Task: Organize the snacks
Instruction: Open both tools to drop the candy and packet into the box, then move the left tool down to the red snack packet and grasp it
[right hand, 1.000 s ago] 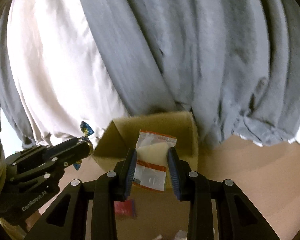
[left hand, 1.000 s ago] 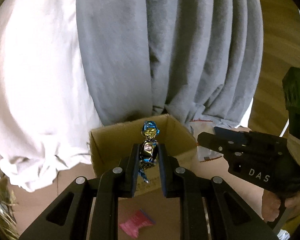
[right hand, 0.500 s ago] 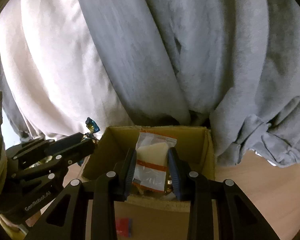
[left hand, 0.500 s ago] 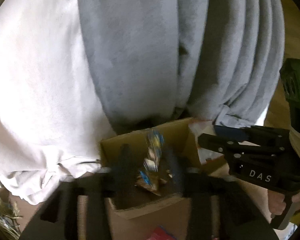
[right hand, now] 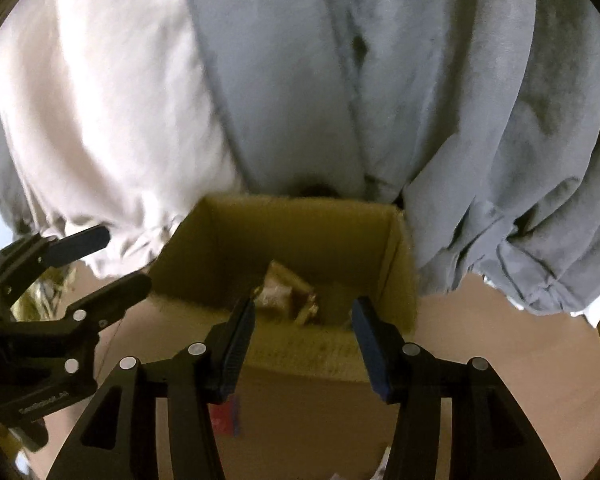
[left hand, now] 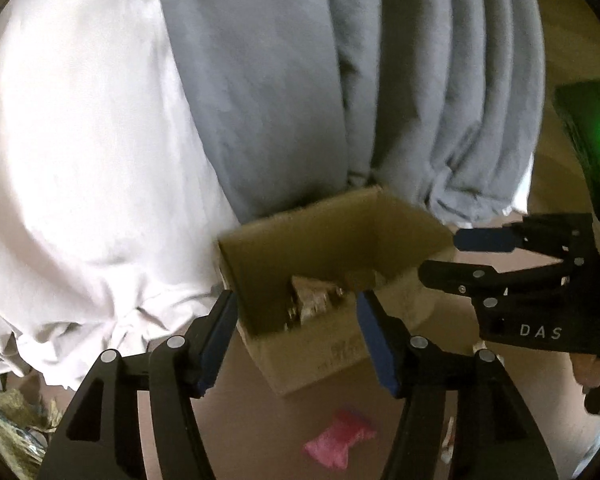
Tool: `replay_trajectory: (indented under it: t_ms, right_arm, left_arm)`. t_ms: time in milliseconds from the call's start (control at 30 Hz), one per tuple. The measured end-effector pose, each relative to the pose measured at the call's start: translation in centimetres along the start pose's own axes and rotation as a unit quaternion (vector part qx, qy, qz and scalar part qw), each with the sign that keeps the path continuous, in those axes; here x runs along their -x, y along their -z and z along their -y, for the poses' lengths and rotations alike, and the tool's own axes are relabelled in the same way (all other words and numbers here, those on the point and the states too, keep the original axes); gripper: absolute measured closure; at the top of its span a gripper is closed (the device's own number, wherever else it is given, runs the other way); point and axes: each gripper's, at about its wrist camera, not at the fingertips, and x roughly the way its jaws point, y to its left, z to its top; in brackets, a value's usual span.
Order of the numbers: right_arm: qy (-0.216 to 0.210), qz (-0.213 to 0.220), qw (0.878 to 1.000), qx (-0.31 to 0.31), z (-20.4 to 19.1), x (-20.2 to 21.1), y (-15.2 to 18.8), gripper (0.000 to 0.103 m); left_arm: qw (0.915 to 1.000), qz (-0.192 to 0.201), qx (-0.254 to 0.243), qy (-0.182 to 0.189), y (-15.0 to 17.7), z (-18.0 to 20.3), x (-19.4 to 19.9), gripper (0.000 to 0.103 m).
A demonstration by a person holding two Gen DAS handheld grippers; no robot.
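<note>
An open cardboard box stands on the wooden table against the curtains. Wrapped snacks lie in a dim heap at its bottom. My left gripper hovers over the box's near rim, its jaws opening with nothing between them. It also shows at the left of the right wrist view, as the left gripper. My right gripper hangs over the same rim, jaws opening and empty too. In the left wrist view the right gripper reaches in from the right.
Grey and white curtains hang right behind the box. A pink wrapped snack lies on the table before the box, and a red packet shows under my right gripper. A heap of shiny wrappers sits at the far left.
Both grippers let go: the blue and gold candy left the left jaws and the clear packet left the right jaws, both gone into the box. Both jaws spread wider and sank closer to the box.
</note>
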Motion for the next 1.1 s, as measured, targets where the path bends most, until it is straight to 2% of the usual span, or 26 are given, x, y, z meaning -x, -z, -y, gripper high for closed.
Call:
replay_trajectory:
  t_ms: [167, 333, 667, 1000, 1067, 1100]
  right_arm:
    - [-0.022, -0.024, 0.999, -0.009, -1.2, -0.2, 2.7, 0.051]
    - [-0.02, -0.066, 0.998, -0.012, -1.8, -2.0, 5.7, 0.051]
    - [-0.008, -0.144, 0.989, -0.031, -2.1, -5.5, 11.0, 0.051]
    - [-0.015, -0.189, 0.981, -0.052, -1.9, -8.0, 12.9, 0.051]
    - [-0.013, -0.192, 0.98, -0.051, -1.9, -8.3, 13.0, 0.051]
    - [-0.013, -0.193, 0.98, -0.051, -1.9, -8.4, 13.0, 0.051]
  left_arm:
    - [0.9992, -0.028, -0.02, 0.019, 2.9, 0.8, -0.2, 0.042]
    - [0.997, -0.064, -0.026, 0.035, 6.0, 1.2, -1.6, 0.042]
    - [0.9847, -0.146, -0.041, 0.085, 10.7, 2.0, -6.2, 0.042]
    - [0.974, -0.191, -0.024, 0.12, 12.4, 2.1, -9.7, 0.043]
    - [0.9723, -0.195, -0.018, 0.127, 12.7, 2.2, -10.1, 0.045]
    - [0.9717, -0.197, -0.015, 0.13, 12.7, 2.2, -10.3, 0.05]
